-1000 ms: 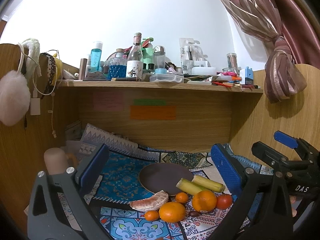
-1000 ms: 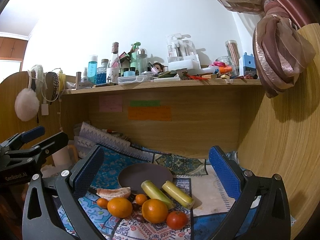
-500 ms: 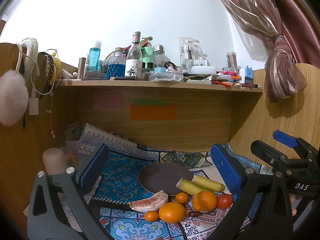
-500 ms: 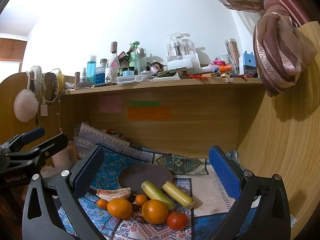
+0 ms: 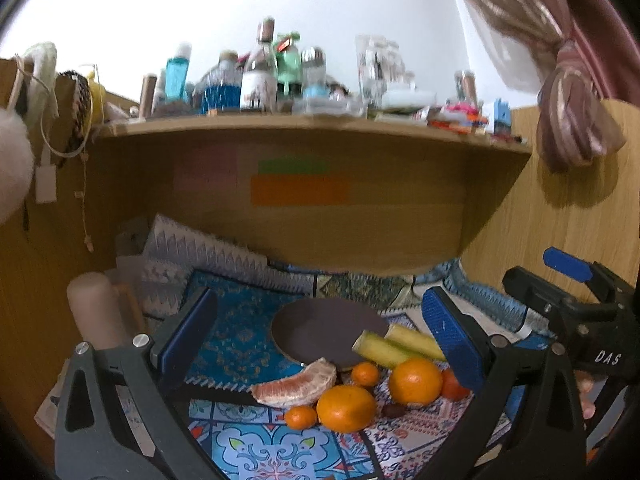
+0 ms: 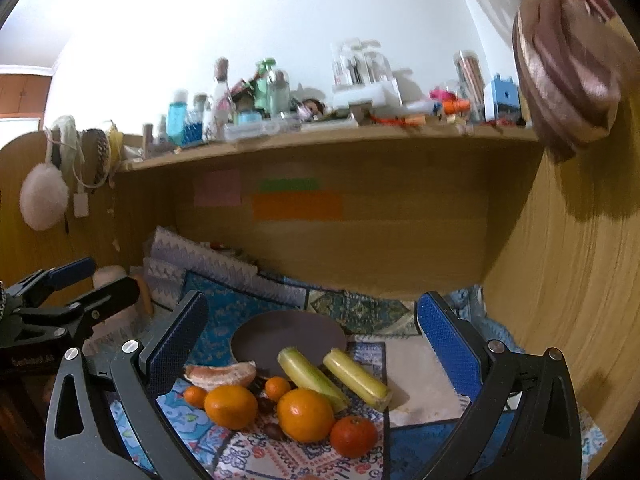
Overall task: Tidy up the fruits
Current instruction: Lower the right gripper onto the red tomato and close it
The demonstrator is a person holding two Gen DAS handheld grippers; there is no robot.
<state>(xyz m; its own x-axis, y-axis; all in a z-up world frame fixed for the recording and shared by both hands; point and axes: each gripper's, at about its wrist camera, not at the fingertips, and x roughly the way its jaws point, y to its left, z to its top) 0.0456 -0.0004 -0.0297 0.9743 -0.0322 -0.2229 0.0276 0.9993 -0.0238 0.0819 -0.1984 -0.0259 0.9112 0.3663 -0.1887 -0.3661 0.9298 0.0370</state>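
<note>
The right gripper (image 6: 308,344) is hanging with its blue-padded fingers (image 6: 444,344) spread wide and holding nothing, and the left gripper (image 5: 320,340) is likewise gaping and empty. Between and just beyond both sets of fingers, the fruits are lying in a loose cluster on the patterned blue cloth (image 6: 224,320): two pale yellow-green cylindrical banana pieces (image 6: 332,376), a large round orange (image 6: 306,414), a second large orange (image 6: 231,406), a small red-orange tomato-like fruit (image 6: 354,436), two tiny orange kumquat-sized fruits (image 6: 277,388), and a peeled pinkish citrus segment (image 6: 220,374). Behind them a flat dark-brown round plate (image 6: 280,336) is sitting bare, its near edge touching the banana pieces. Those pieces are running diagonally, far-left to near-right, so fingers would probably need to close across that axis. The right gripper seems nearer the bananas and red fruit; the left seems nearer the citrus segment (image 5: 296,384). Nothing appears sorted yet.
</note>
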